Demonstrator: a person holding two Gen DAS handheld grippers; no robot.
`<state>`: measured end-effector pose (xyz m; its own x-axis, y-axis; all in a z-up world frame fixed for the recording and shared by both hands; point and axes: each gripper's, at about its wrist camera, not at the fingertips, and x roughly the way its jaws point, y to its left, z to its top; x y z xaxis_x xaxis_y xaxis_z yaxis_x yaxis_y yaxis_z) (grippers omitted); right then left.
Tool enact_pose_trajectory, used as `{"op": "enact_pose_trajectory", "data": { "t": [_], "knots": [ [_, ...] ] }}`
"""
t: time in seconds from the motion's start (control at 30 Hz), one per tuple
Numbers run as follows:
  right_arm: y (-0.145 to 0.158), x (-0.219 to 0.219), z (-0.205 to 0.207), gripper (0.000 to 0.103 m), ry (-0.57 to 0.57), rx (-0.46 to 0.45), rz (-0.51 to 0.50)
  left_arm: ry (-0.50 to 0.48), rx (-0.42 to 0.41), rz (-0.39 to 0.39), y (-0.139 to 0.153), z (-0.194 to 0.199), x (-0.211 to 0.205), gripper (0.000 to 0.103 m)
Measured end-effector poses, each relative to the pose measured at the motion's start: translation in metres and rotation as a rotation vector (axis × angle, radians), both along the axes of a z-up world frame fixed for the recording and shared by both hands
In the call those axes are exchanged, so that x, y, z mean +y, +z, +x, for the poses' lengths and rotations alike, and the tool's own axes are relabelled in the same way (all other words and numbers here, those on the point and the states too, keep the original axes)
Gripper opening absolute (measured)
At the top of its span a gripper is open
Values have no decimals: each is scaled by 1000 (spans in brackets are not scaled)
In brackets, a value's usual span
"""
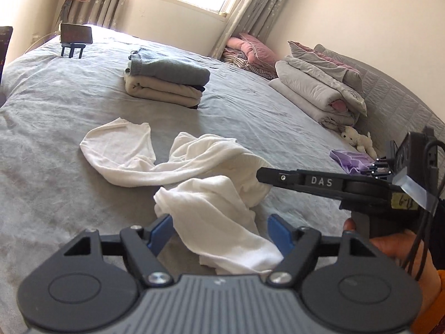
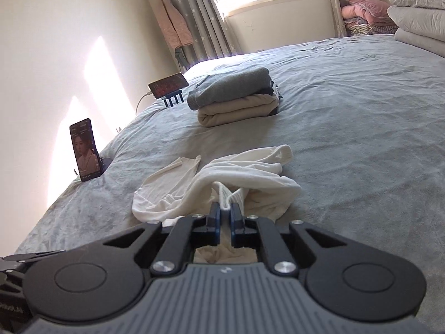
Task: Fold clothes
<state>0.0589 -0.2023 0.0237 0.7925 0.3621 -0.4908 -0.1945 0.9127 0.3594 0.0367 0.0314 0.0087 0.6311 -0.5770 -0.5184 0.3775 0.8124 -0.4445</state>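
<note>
On a wide bed under a wrinkled grey sheet [image 1: 250,111], the left gripper [image 1: 221,235] hangs with its blue-padded jaws spread apart, a fold of a crumpled white knit garment [image 1: 211,203] lying loose between them, unpressed. The right gripper [image 2: 225,217] has its jaws pinched together on a ribbed edge of the same garment, which sprawls unfolded on the near part of the bed; the cloth beneath both tools is partly hidden by their black frames. A hand [image 1: 389,247], cut off at the frame edge, holds the right tool's handle. Farther back sits a folded stack of grey and beige clothes [image 1: 167,82], its lower dark layers hard to make out. Two phones on stands [image 2: 85,150] face the bed's far edge.
</note>
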Motion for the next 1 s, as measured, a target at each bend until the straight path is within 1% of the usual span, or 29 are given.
{"op": "enact_pose_trajectory", "data": {
  "t": [0.1, 0.2, 0.23, 0.43, 0.53, 0.6, 0.63, 0.7, 0.73, 0.77, 0.8, 0.87, 0.9, 0.93, 0.97, 1.0],
  "knots": [
    [5, 11, -9, 8, 89, -10, 40, 26, 47, -124, -1, 6, 14, 76],
    [5, 24, -14, 8, 158, 0, 42, 32, 95, -211, -3, 11, 23, 73],
    [4, 27, -14, 8, 173, 5, 41, 33, 112, -233, -4, 12, 25, 69],
    [2, 43, -19, 8, 256, 28, 59, 22, 162, -270, -10, 19, 28, 65],
    [0, 51, -22, 8, 303, 42, 60, 2, 185, -268, -13, 23, 26, 61],
    [-2, 58, -24, 8, 337, 51, 50, -17, 200, -253, -16, 25, 23, 53],
    [-3, 62, -25, 8, 352, 54, 41, -27, 207, -246, -18, 26, 21, 47],
    [-4, 67, -27, 9, 369, 60, 10, -15, 211, -195, -20, 27, 17, 35],
    [-5, 69, -28, 9, 373, 62, -10, -2, 218, -187, -21, 28, 17, 22],
    [-6, 69, -27, 10, 379, 68, -27, 11, 227, -185, -23, 30, 18, 13],
    [-6, 69, -27, 16, 385, 77, -35, 24, 236, -183, -25, 31, 20, 10],
    [-6, 67, -27, 18, 396, 93, -50, 38, 249, -191, -26, 33, 21, 7],
    [-5, 65, -27, 23, 392, 90, -60, 42, 245, -187, -27, 32, 23, 7],
    [-4, 64, -28, 33, 388, 86, -71, 45, 239, -180, -27, 31, 24, 6],
    [-2, 63, -29, 39, 379, 76, -86, 47, 236, -177, -27, 30, 25, 6],
    [-1, 61, -29, 48, 369, 66, -101, 48, 235, -175, -26, 29, 26, 6]
  ]
}}
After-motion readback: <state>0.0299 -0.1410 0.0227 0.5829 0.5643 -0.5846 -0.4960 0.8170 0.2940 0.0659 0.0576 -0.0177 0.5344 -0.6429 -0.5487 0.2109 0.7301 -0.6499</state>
